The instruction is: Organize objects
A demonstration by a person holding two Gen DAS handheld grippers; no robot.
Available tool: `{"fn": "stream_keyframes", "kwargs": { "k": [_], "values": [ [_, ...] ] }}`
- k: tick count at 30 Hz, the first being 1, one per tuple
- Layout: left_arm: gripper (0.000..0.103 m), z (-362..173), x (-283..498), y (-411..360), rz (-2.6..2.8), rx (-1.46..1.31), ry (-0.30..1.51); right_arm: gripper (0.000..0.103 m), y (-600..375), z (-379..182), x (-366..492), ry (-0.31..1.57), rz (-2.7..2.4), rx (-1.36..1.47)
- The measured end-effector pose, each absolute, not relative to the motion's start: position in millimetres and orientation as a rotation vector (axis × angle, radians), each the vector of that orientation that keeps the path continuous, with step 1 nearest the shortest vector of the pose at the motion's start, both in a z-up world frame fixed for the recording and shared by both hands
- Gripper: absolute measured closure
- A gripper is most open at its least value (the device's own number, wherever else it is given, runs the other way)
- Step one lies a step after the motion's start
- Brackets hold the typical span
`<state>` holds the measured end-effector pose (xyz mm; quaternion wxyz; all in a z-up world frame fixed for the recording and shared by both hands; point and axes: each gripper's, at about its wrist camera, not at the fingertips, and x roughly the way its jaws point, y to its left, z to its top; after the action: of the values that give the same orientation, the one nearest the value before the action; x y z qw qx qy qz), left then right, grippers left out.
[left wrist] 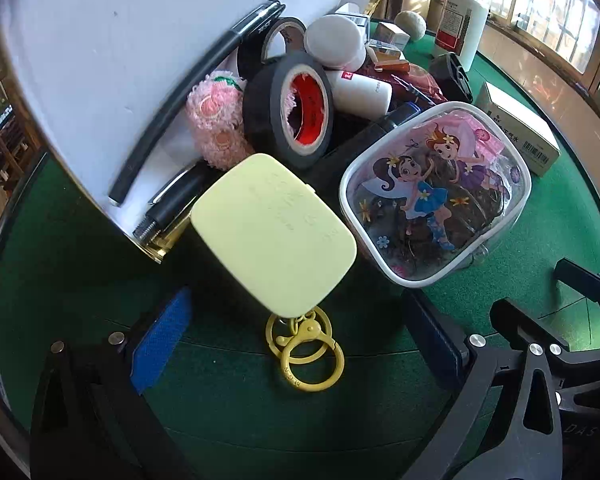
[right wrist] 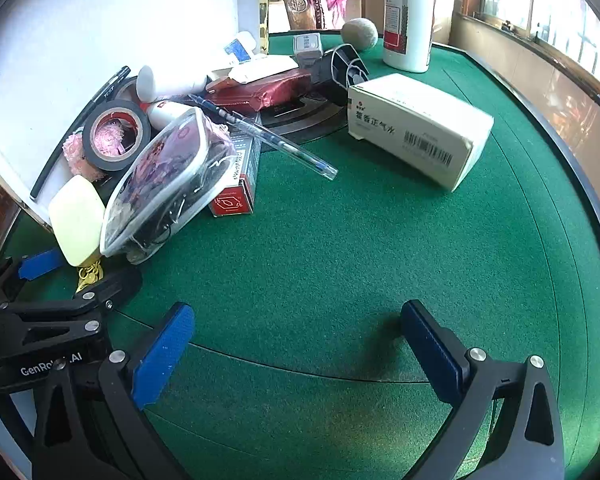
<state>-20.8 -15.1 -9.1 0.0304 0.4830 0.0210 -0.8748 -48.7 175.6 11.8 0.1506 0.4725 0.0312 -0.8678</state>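
A: Starting with the left gripper: how are its jaws set, and what is found between them?

B: The jaws are spread wide and nothing is clamped. A pale yellow case lies just ahead of the blue pads, and its yellow key rings rest on the green felt between them. Whether either pad touches the case cannot be told.

A: What crowds that gripper?

B: A cartoon pouch is pressed against the case on the right-hand side. Behind both, a black tape roll, a pink fluffy item and pens are heaped against a white board, whose lower edge is met ahead and to the left.

A: And the right gripper?

B: It is held open and empty over bare felt. Open room is seen ahead of it. A white carton lies farther ahead to the right, and a clear pen ahead to the left. The table's dark curved rim bounds the far right.
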Motion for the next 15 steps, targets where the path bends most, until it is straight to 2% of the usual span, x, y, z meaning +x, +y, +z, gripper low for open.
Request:
{"fn": "stream_keyframes", "kwargs": {
  "k": [15],
  "values": [
    [0.0,-11.3,-22.9,-17.0,-2.696,1.489,0.066,0.0,178.6,10.9,-51.1,0.094,-2.493,1.358]
  ]
}}
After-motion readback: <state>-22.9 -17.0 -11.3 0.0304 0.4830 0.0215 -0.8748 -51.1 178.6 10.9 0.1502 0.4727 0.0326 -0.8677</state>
